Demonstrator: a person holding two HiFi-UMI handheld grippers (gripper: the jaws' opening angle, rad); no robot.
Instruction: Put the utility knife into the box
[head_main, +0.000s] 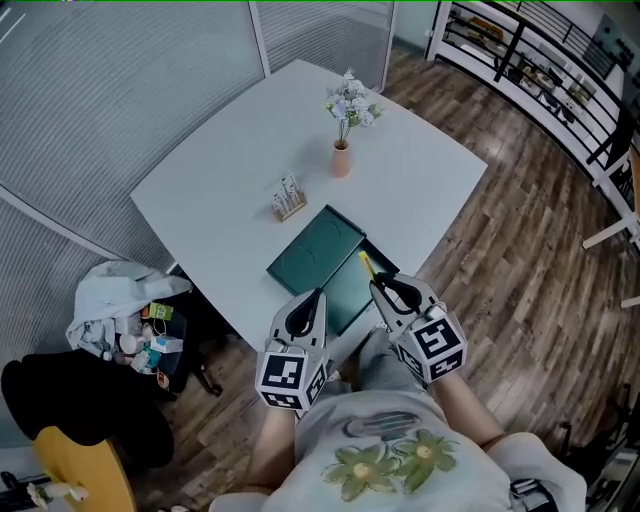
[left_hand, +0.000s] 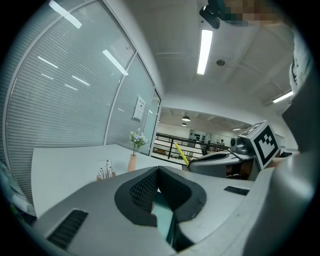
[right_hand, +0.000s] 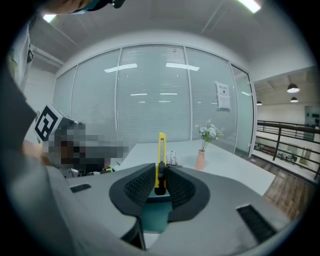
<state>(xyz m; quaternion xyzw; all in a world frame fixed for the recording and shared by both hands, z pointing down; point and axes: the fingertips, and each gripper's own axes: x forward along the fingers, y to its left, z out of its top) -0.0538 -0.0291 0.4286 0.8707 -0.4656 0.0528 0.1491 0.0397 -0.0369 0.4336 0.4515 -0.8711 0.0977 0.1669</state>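
Note:
The dark green box (head_main: 352, 288) lies open near the white table's (head_main: 220, 190) front edge, its lid (head_main: 314, 250) beside it on the left. My right gripper (head_main: 385, 287) is shut on the yellow utility knife (head_main: 366, 265), which sticks out forward over the box. In the right gripper view the knife (right_hand: 161, 159) stands upright between the pads, with green box surface (right_hand: 155, 212) below. My left gripper (head_main: 310, 308) hovers at the box's near left corner; its jaws (left_hand: 158, 172) meet at the tips with nothing between them. The left gripper view shows the knife (left_hand: 180, 153) to its right.
A pink vase with flowers (head_main: 342, 155) and a small wooden stand (head_main: 289, 202) sit on the table beyond the box. On the floor at the left are a bag with clutter (head_main: 130, 320) and a yellow chair (head_main: 85, 472). A railing (head_main: 530, 70) runs at the right.

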